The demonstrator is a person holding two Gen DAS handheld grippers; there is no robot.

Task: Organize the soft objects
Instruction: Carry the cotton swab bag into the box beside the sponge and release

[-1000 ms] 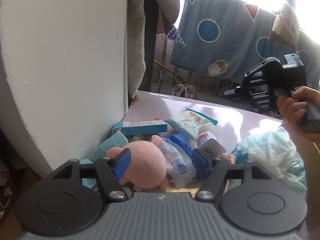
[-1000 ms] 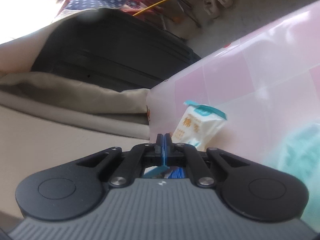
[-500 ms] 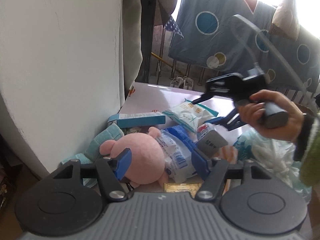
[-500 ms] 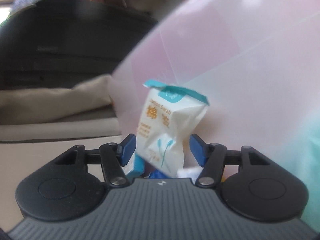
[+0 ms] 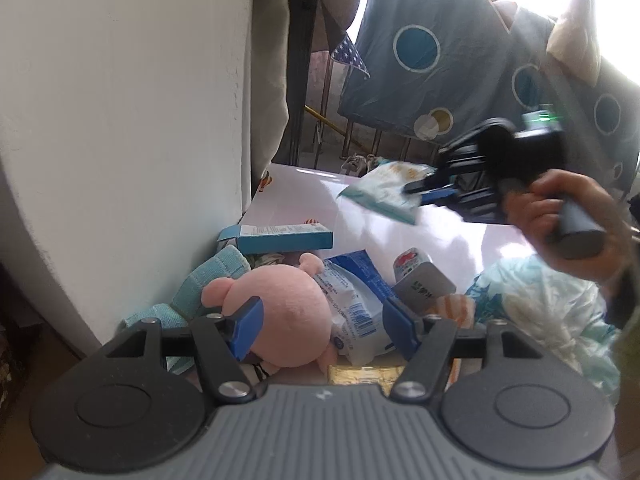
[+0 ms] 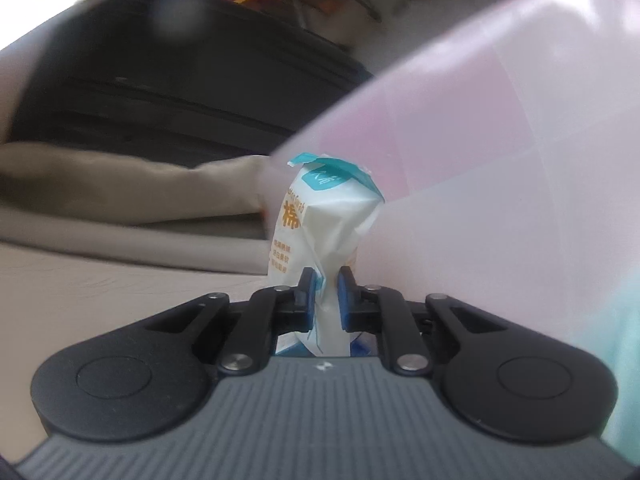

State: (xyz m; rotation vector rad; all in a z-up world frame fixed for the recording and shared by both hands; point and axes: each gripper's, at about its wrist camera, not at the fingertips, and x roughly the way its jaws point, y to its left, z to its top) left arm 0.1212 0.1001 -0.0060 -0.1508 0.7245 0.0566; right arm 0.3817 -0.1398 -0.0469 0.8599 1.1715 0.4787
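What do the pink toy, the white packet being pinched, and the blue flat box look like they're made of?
Pink toy: likely plush fabric, matte and fuzzy, with a rounded stuffed shape. White packet in the right tool: thin plastic film, slightly glossy, creasing where it is squeezed. Blue flat box: probably printed cardboard, with straight edges and an open end flap.

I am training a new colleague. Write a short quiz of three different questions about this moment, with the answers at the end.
1. True or false: the right gripper is shut on the white and teal packet.
2. Which toy lies between the fingers of the left gripper? A) pink plush toy B) yellow duck
3. Fill in: the left gripper is ____.

Key: 1 true; 2 A; 3 open.
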